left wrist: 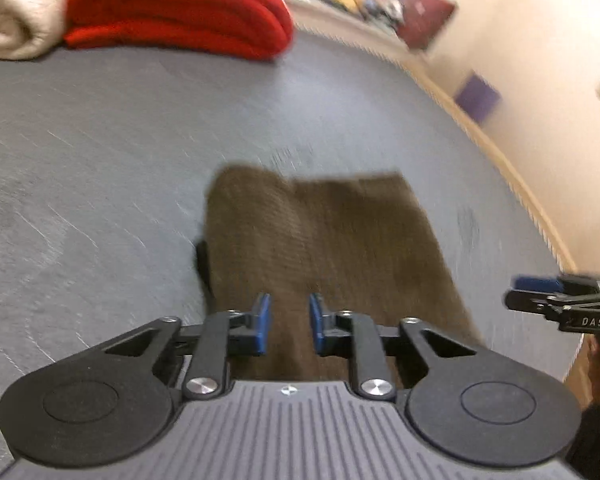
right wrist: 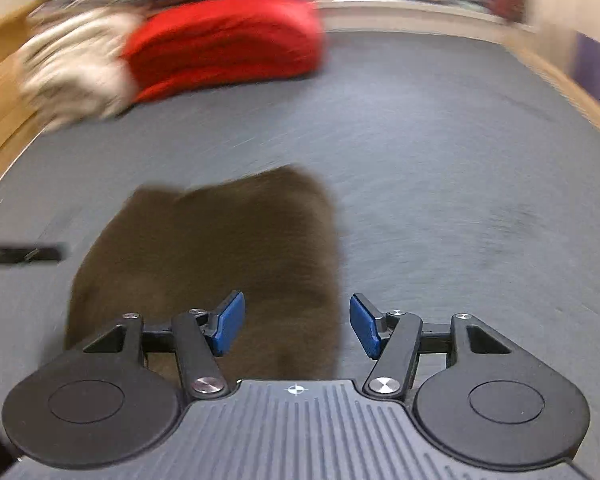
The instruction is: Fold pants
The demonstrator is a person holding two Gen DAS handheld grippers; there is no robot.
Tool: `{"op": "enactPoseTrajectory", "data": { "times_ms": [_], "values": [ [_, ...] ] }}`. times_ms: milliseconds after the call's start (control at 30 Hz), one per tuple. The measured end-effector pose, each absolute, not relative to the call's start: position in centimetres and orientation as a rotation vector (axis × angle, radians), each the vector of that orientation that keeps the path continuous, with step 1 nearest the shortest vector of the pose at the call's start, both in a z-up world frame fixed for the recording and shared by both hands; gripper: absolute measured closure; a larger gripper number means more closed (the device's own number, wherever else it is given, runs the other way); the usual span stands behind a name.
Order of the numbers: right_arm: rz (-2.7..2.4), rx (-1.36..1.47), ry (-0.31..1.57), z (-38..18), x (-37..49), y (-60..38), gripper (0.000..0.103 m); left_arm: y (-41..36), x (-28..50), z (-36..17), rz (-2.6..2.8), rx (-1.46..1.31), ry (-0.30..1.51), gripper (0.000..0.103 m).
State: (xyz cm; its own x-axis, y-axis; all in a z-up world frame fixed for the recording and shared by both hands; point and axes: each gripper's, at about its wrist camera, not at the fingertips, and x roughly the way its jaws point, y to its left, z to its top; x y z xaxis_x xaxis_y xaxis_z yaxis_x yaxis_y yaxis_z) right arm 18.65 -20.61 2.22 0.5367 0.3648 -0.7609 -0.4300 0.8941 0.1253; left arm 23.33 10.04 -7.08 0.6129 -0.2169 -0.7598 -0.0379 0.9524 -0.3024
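Hovering both tools, left tool (left wrist: 288, 322) and right tool (right wrist: 298, 326), open and empty over the soft, limp pants (left wrist: 320, 248), I'd pinch near corners.

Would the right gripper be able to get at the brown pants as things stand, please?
Probably yes. The right gripper has its jaws open and empty just above the near edge of the brown pants, which lie flat on the grey table. Nothing sits between them; the left gripper is off to the side.

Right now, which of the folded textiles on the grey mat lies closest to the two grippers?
The brown pants, directly under both open grippers. The red folded cloth and the cream one sit together at the mat's far edge.
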Motion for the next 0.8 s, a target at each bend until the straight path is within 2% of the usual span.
{"op": "enactPoseTrajectory", "data": {
  "times_ms": [67, 133, 200, 333, 367, 400, 600, 733, 800],
  "values": [
    [0.569, -0.146, 0.914, 0.5, 18.3, -19.3, 0.046, 9.1, 23.9, -9.2, -0.103, -0.264, 0.99, 0.085],
    [0.616, -0.275, 1.047, -2.8, 18.5, -17.9, 0.047, 8.2, 24.1, -11.9, -0.069, -0.182, 1.101, 0.098],
    [0.622, -0.381, 1.186, -6.1, 18.9, -17.6, 0.045, 7.6, 24.0, -12.4, -0.064, -0.155, 1.14, 0.098],
    [0.641, -0.347, 1.234, -5.0, 20.8, -17.8, 0.044, 7.3, 23.2, -10.1, -0.044, -0.149, 1.165, 0.095],
    [0.651, -0.335, 1.243, -4.8, 20.7, -18.6, 0.047, 7.3, 23.2, -9.0, -0.041, -0.156, 1.148, 0.095],
    [0.662, -0.319, 1.234, -4.2, 21.0, -18.8, 0.051, 7.5, 23.3, -7.7, -0.036, -0.165, 1.122, 0.095],
    [0.632, -0.024, 0.974, 1.4, 24.0, -20.2, 0.051, 7.9, 26.1, -2.0, -0.025, -0.156, 0.938, 0.094],
    [0.504, 0.078, 0.84, 1.8, 27.3, -20.2, 0.051, 7.1, 27.7, -3.2, -0.022, -0.059, 0.832, 0.095],
    [0.467, 0.077, 0.817, 0.6, 28.5, -19.4, 0.055, 7.3, 28.2, -5.4, -0.024, -0.063, 0.822, 0.096]
  ]
}}
